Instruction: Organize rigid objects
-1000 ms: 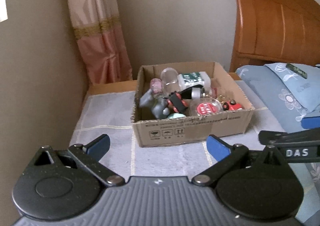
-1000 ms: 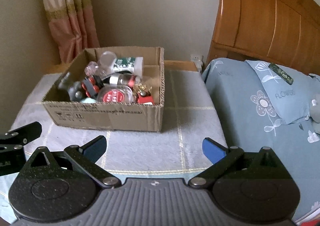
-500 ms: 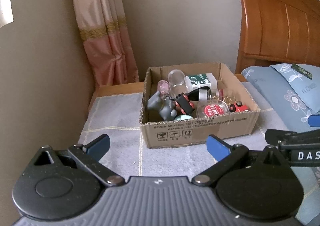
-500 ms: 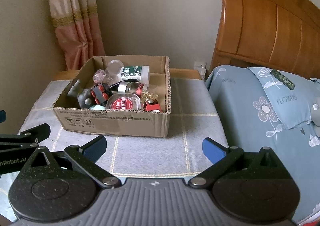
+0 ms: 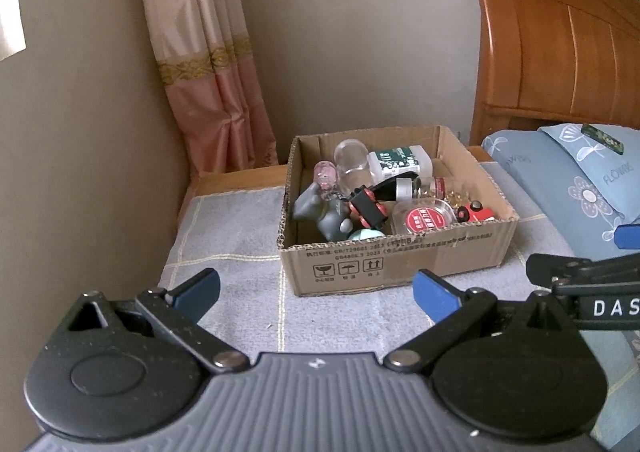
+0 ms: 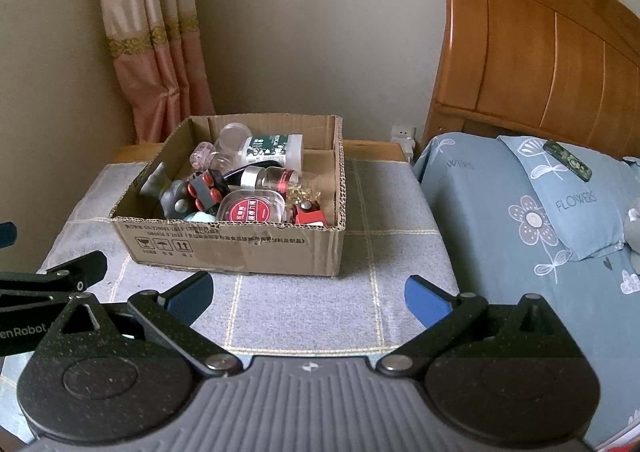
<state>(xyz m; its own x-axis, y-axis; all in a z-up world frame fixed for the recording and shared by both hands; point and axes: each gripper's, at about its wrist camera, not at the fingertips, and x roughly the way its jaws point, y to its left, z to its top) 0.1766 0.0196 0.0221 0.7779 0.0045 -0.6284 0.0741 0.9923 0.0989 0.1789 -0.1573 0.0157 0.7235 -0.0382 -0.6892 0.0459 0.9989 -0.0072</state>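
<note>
Left tongs (image 5: 316, 292) spread wide, nothing between them, hovering over the grey checked cloth (image 5: 240, 228) on the table. Right tongs (image 6: 308, 298) also spread, empty, beside the left pair. Cardboard box (image 6: 240, 248) sits ahead on the cloth, apart from both. Inside it: grey figurine (image 5: 324, 212), red-and-black toy (image 5: 366, 208), red-lidded round tub (image 6: 252, 210), white bottle (image 6: 276, 148), clear jar (image 5: 350, 160), small red car (image 6: 308, 214). Bed (image 6: 520, 236) to the right, curtain (image 5: 208, 72) behind.

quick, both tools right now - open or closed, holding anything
Left tool: open, holding nothing, short of the cardboard box.
Right tool: open, holding nothing, also short of the box.
</note>
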